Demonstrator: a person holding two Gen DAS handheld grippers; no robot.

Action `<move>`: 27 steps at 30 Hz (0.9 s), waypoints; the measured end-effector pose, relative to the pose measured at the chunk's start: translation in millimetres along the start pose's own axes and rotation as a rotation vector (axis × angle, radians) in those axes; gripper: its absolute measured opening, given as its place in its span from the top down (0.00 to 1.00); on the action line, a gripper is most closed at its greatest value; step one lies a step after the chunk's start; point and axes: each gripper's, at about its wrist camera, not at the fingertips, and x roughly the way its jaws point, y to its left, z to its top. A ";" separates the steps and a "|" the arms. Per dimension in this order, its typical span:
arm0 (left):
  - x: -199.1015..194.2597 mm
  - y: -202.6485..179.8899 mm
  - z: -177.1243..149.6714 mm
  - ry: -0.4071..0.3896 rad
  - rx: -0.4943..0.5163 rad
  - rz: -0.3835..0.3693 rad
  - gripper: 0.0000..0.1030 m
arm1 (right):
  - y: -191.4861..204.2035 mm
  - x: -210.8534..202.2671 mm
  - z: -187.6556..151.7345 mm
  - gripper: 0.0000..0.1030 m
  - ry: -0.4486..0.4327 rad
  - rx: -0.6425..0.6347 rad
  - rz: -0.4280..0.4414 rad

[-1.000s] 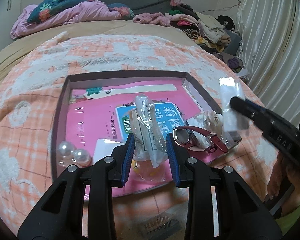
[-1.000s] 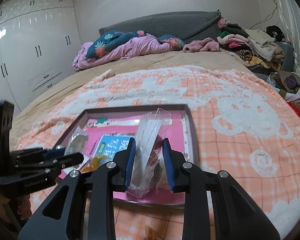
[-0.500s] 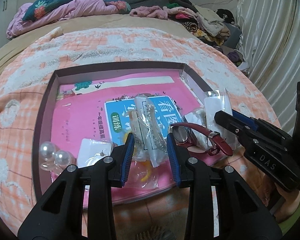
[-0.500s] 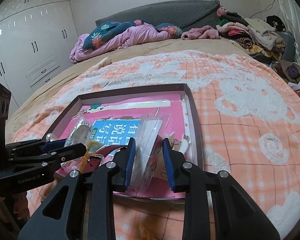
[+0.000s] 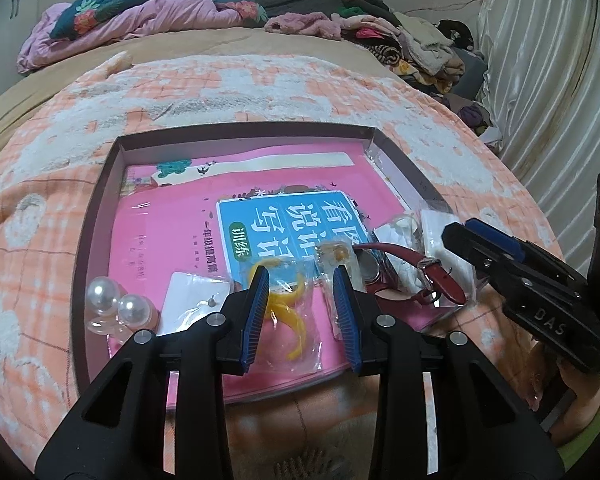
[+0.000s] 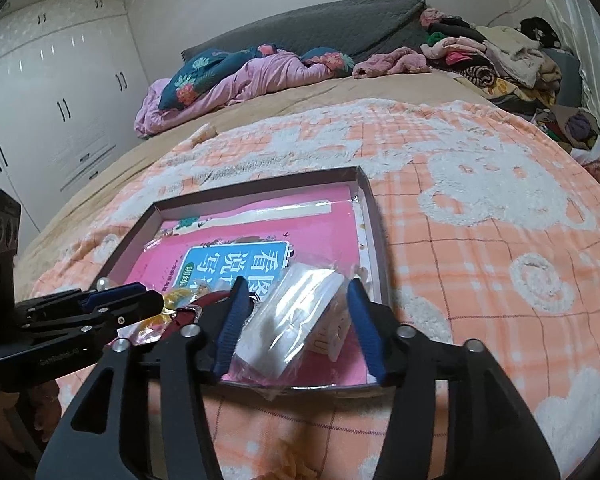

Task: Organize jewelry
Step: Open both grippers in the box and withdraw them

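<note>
A shallow brown tray (image 5: 96,216) lined with a pink book lies on the bed. In it are two pearl pieces (image 5: 118,304), a white earring card (image 5: 192,300), a red-strap watch (image 5: 412,272) and clear plastic bags. My left gripper (image 5: 302,280) is open over a bag with a yellow piece (image 5: 290,312); a small bag (image 5: 334,256) lies by its right finger. My right gripper (image 6: 296,292) is open around a clear bag with white contents (image 6: 296,320), which rests at the tray's near right corner (image 6: 374,240). It also shows in the left wrist view (image 5: 456,236).
The tray sits on an orange and white checked blanket (image 6: 480,240). Bedding and piled clothes (image 6: 496,52) lie at the far end. A white wardrobe (image 6: 48,92) stands left, a curtain (image 5: 560,80) right. A small comb-like object (image 5: 312,468) lies below the tray.
Both grippers opened and let go of their plastic bags, which now lie in the tray. Both grippers came lower and closer to the tray's near edge.
</note>
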 end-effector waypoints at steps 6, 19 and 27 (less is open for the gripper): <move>-10.2 0.7 1.9 -0.011 -0.008 -0.001 0.75 | -1.5 -20.8 0.9 0.28 -0.032 0.030 0.009; -44.6 -1.3 -1.5 -0.050 -0.030 -0.014 0.45 | 1.4 -61.1 -2.1 0.09 -0.076 0.069 0.016; -74.5 -3.3 -2.1 -0.091 -0.034 0.001 0.14 | 11.7 -82.1 -4.5 0.05 -0.101 0.070 0.031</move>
